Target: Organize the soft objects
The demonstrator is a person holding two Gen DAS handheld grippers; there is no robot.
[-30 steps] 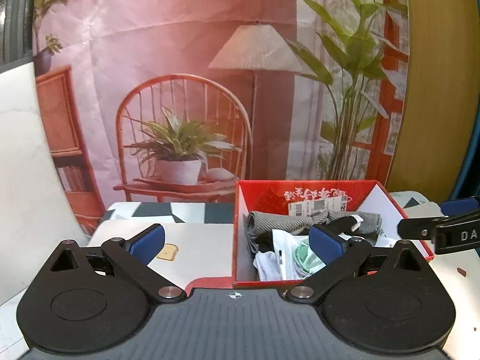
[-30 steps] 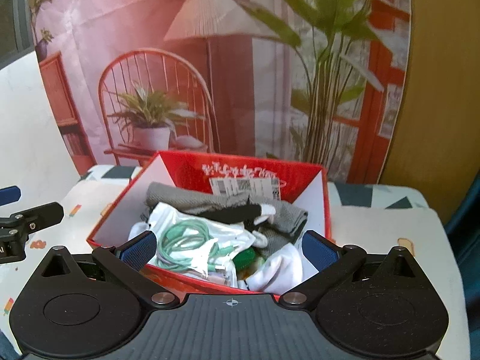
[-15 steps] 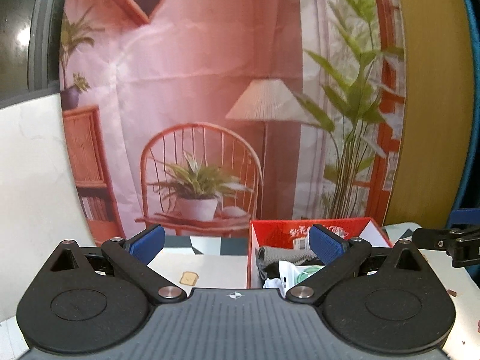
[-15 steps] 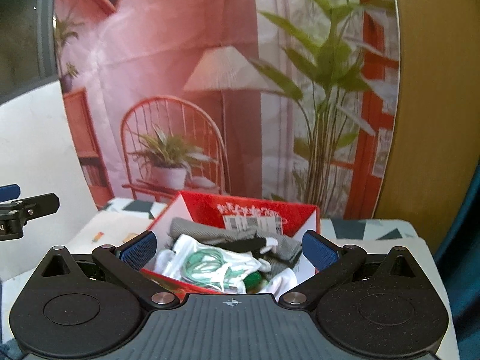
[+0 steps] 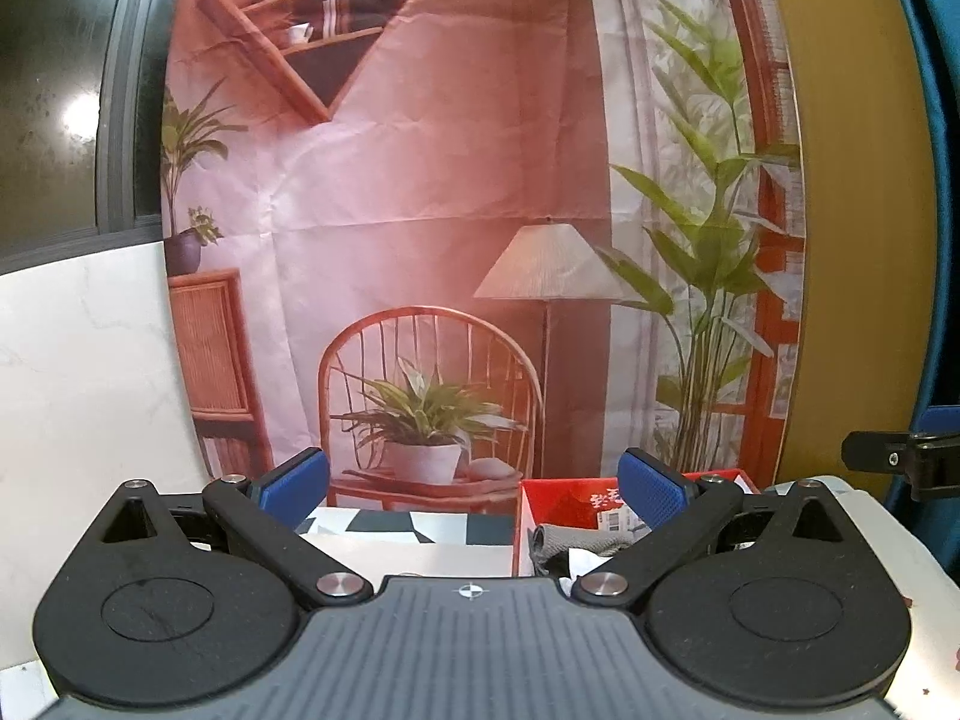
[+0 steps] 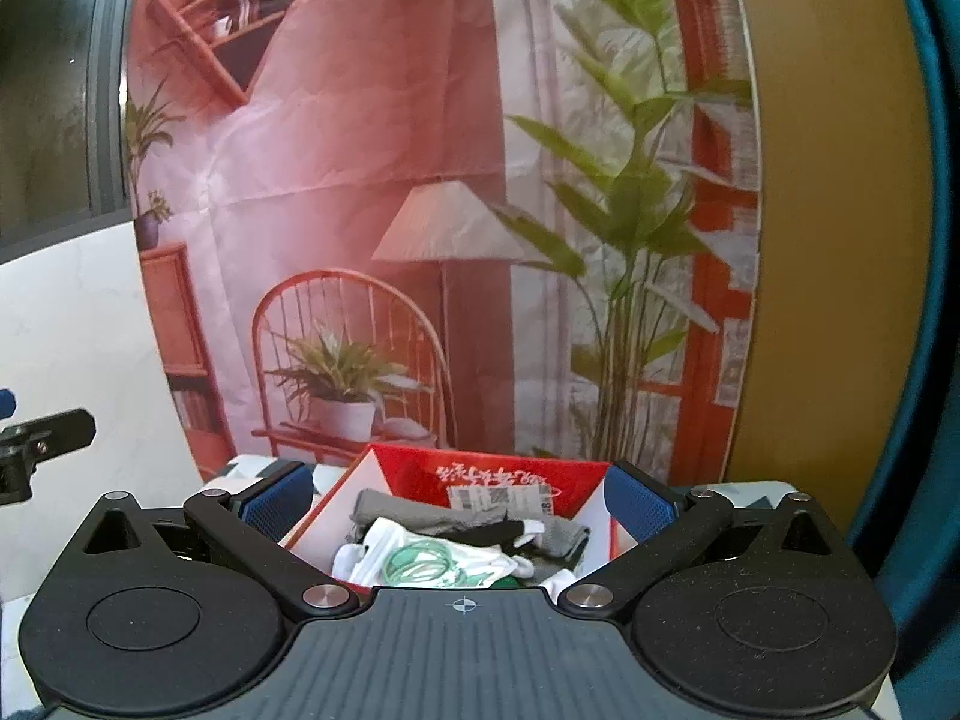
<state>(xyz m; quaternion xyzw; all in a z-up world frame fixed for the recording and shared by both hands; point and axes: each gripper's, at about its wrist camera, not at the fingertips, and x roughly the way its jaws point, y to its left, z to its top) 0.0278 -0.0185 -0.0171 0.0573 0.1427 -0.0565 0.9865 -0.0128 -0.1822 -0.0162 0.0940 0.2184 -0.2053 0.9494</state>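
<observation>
Red box (image 6: 480,480) sits low ahead of the right gripper (image 6: 459,495), between its spread fingers, packed with soft stuff: grey cloth (image 6: 420,513), white bag with green cord (image 6: 420,567). From the left gripper (image 5: 474,477), also spread and empty, the box is ahead-right, mostly hidden behind its right finger. Versus a second ago both grippers have lifted and pulled back; the box looks smaller and lower in view. Nothing carried, so my read is that the packing is finished, or this is a reset.
</observation>
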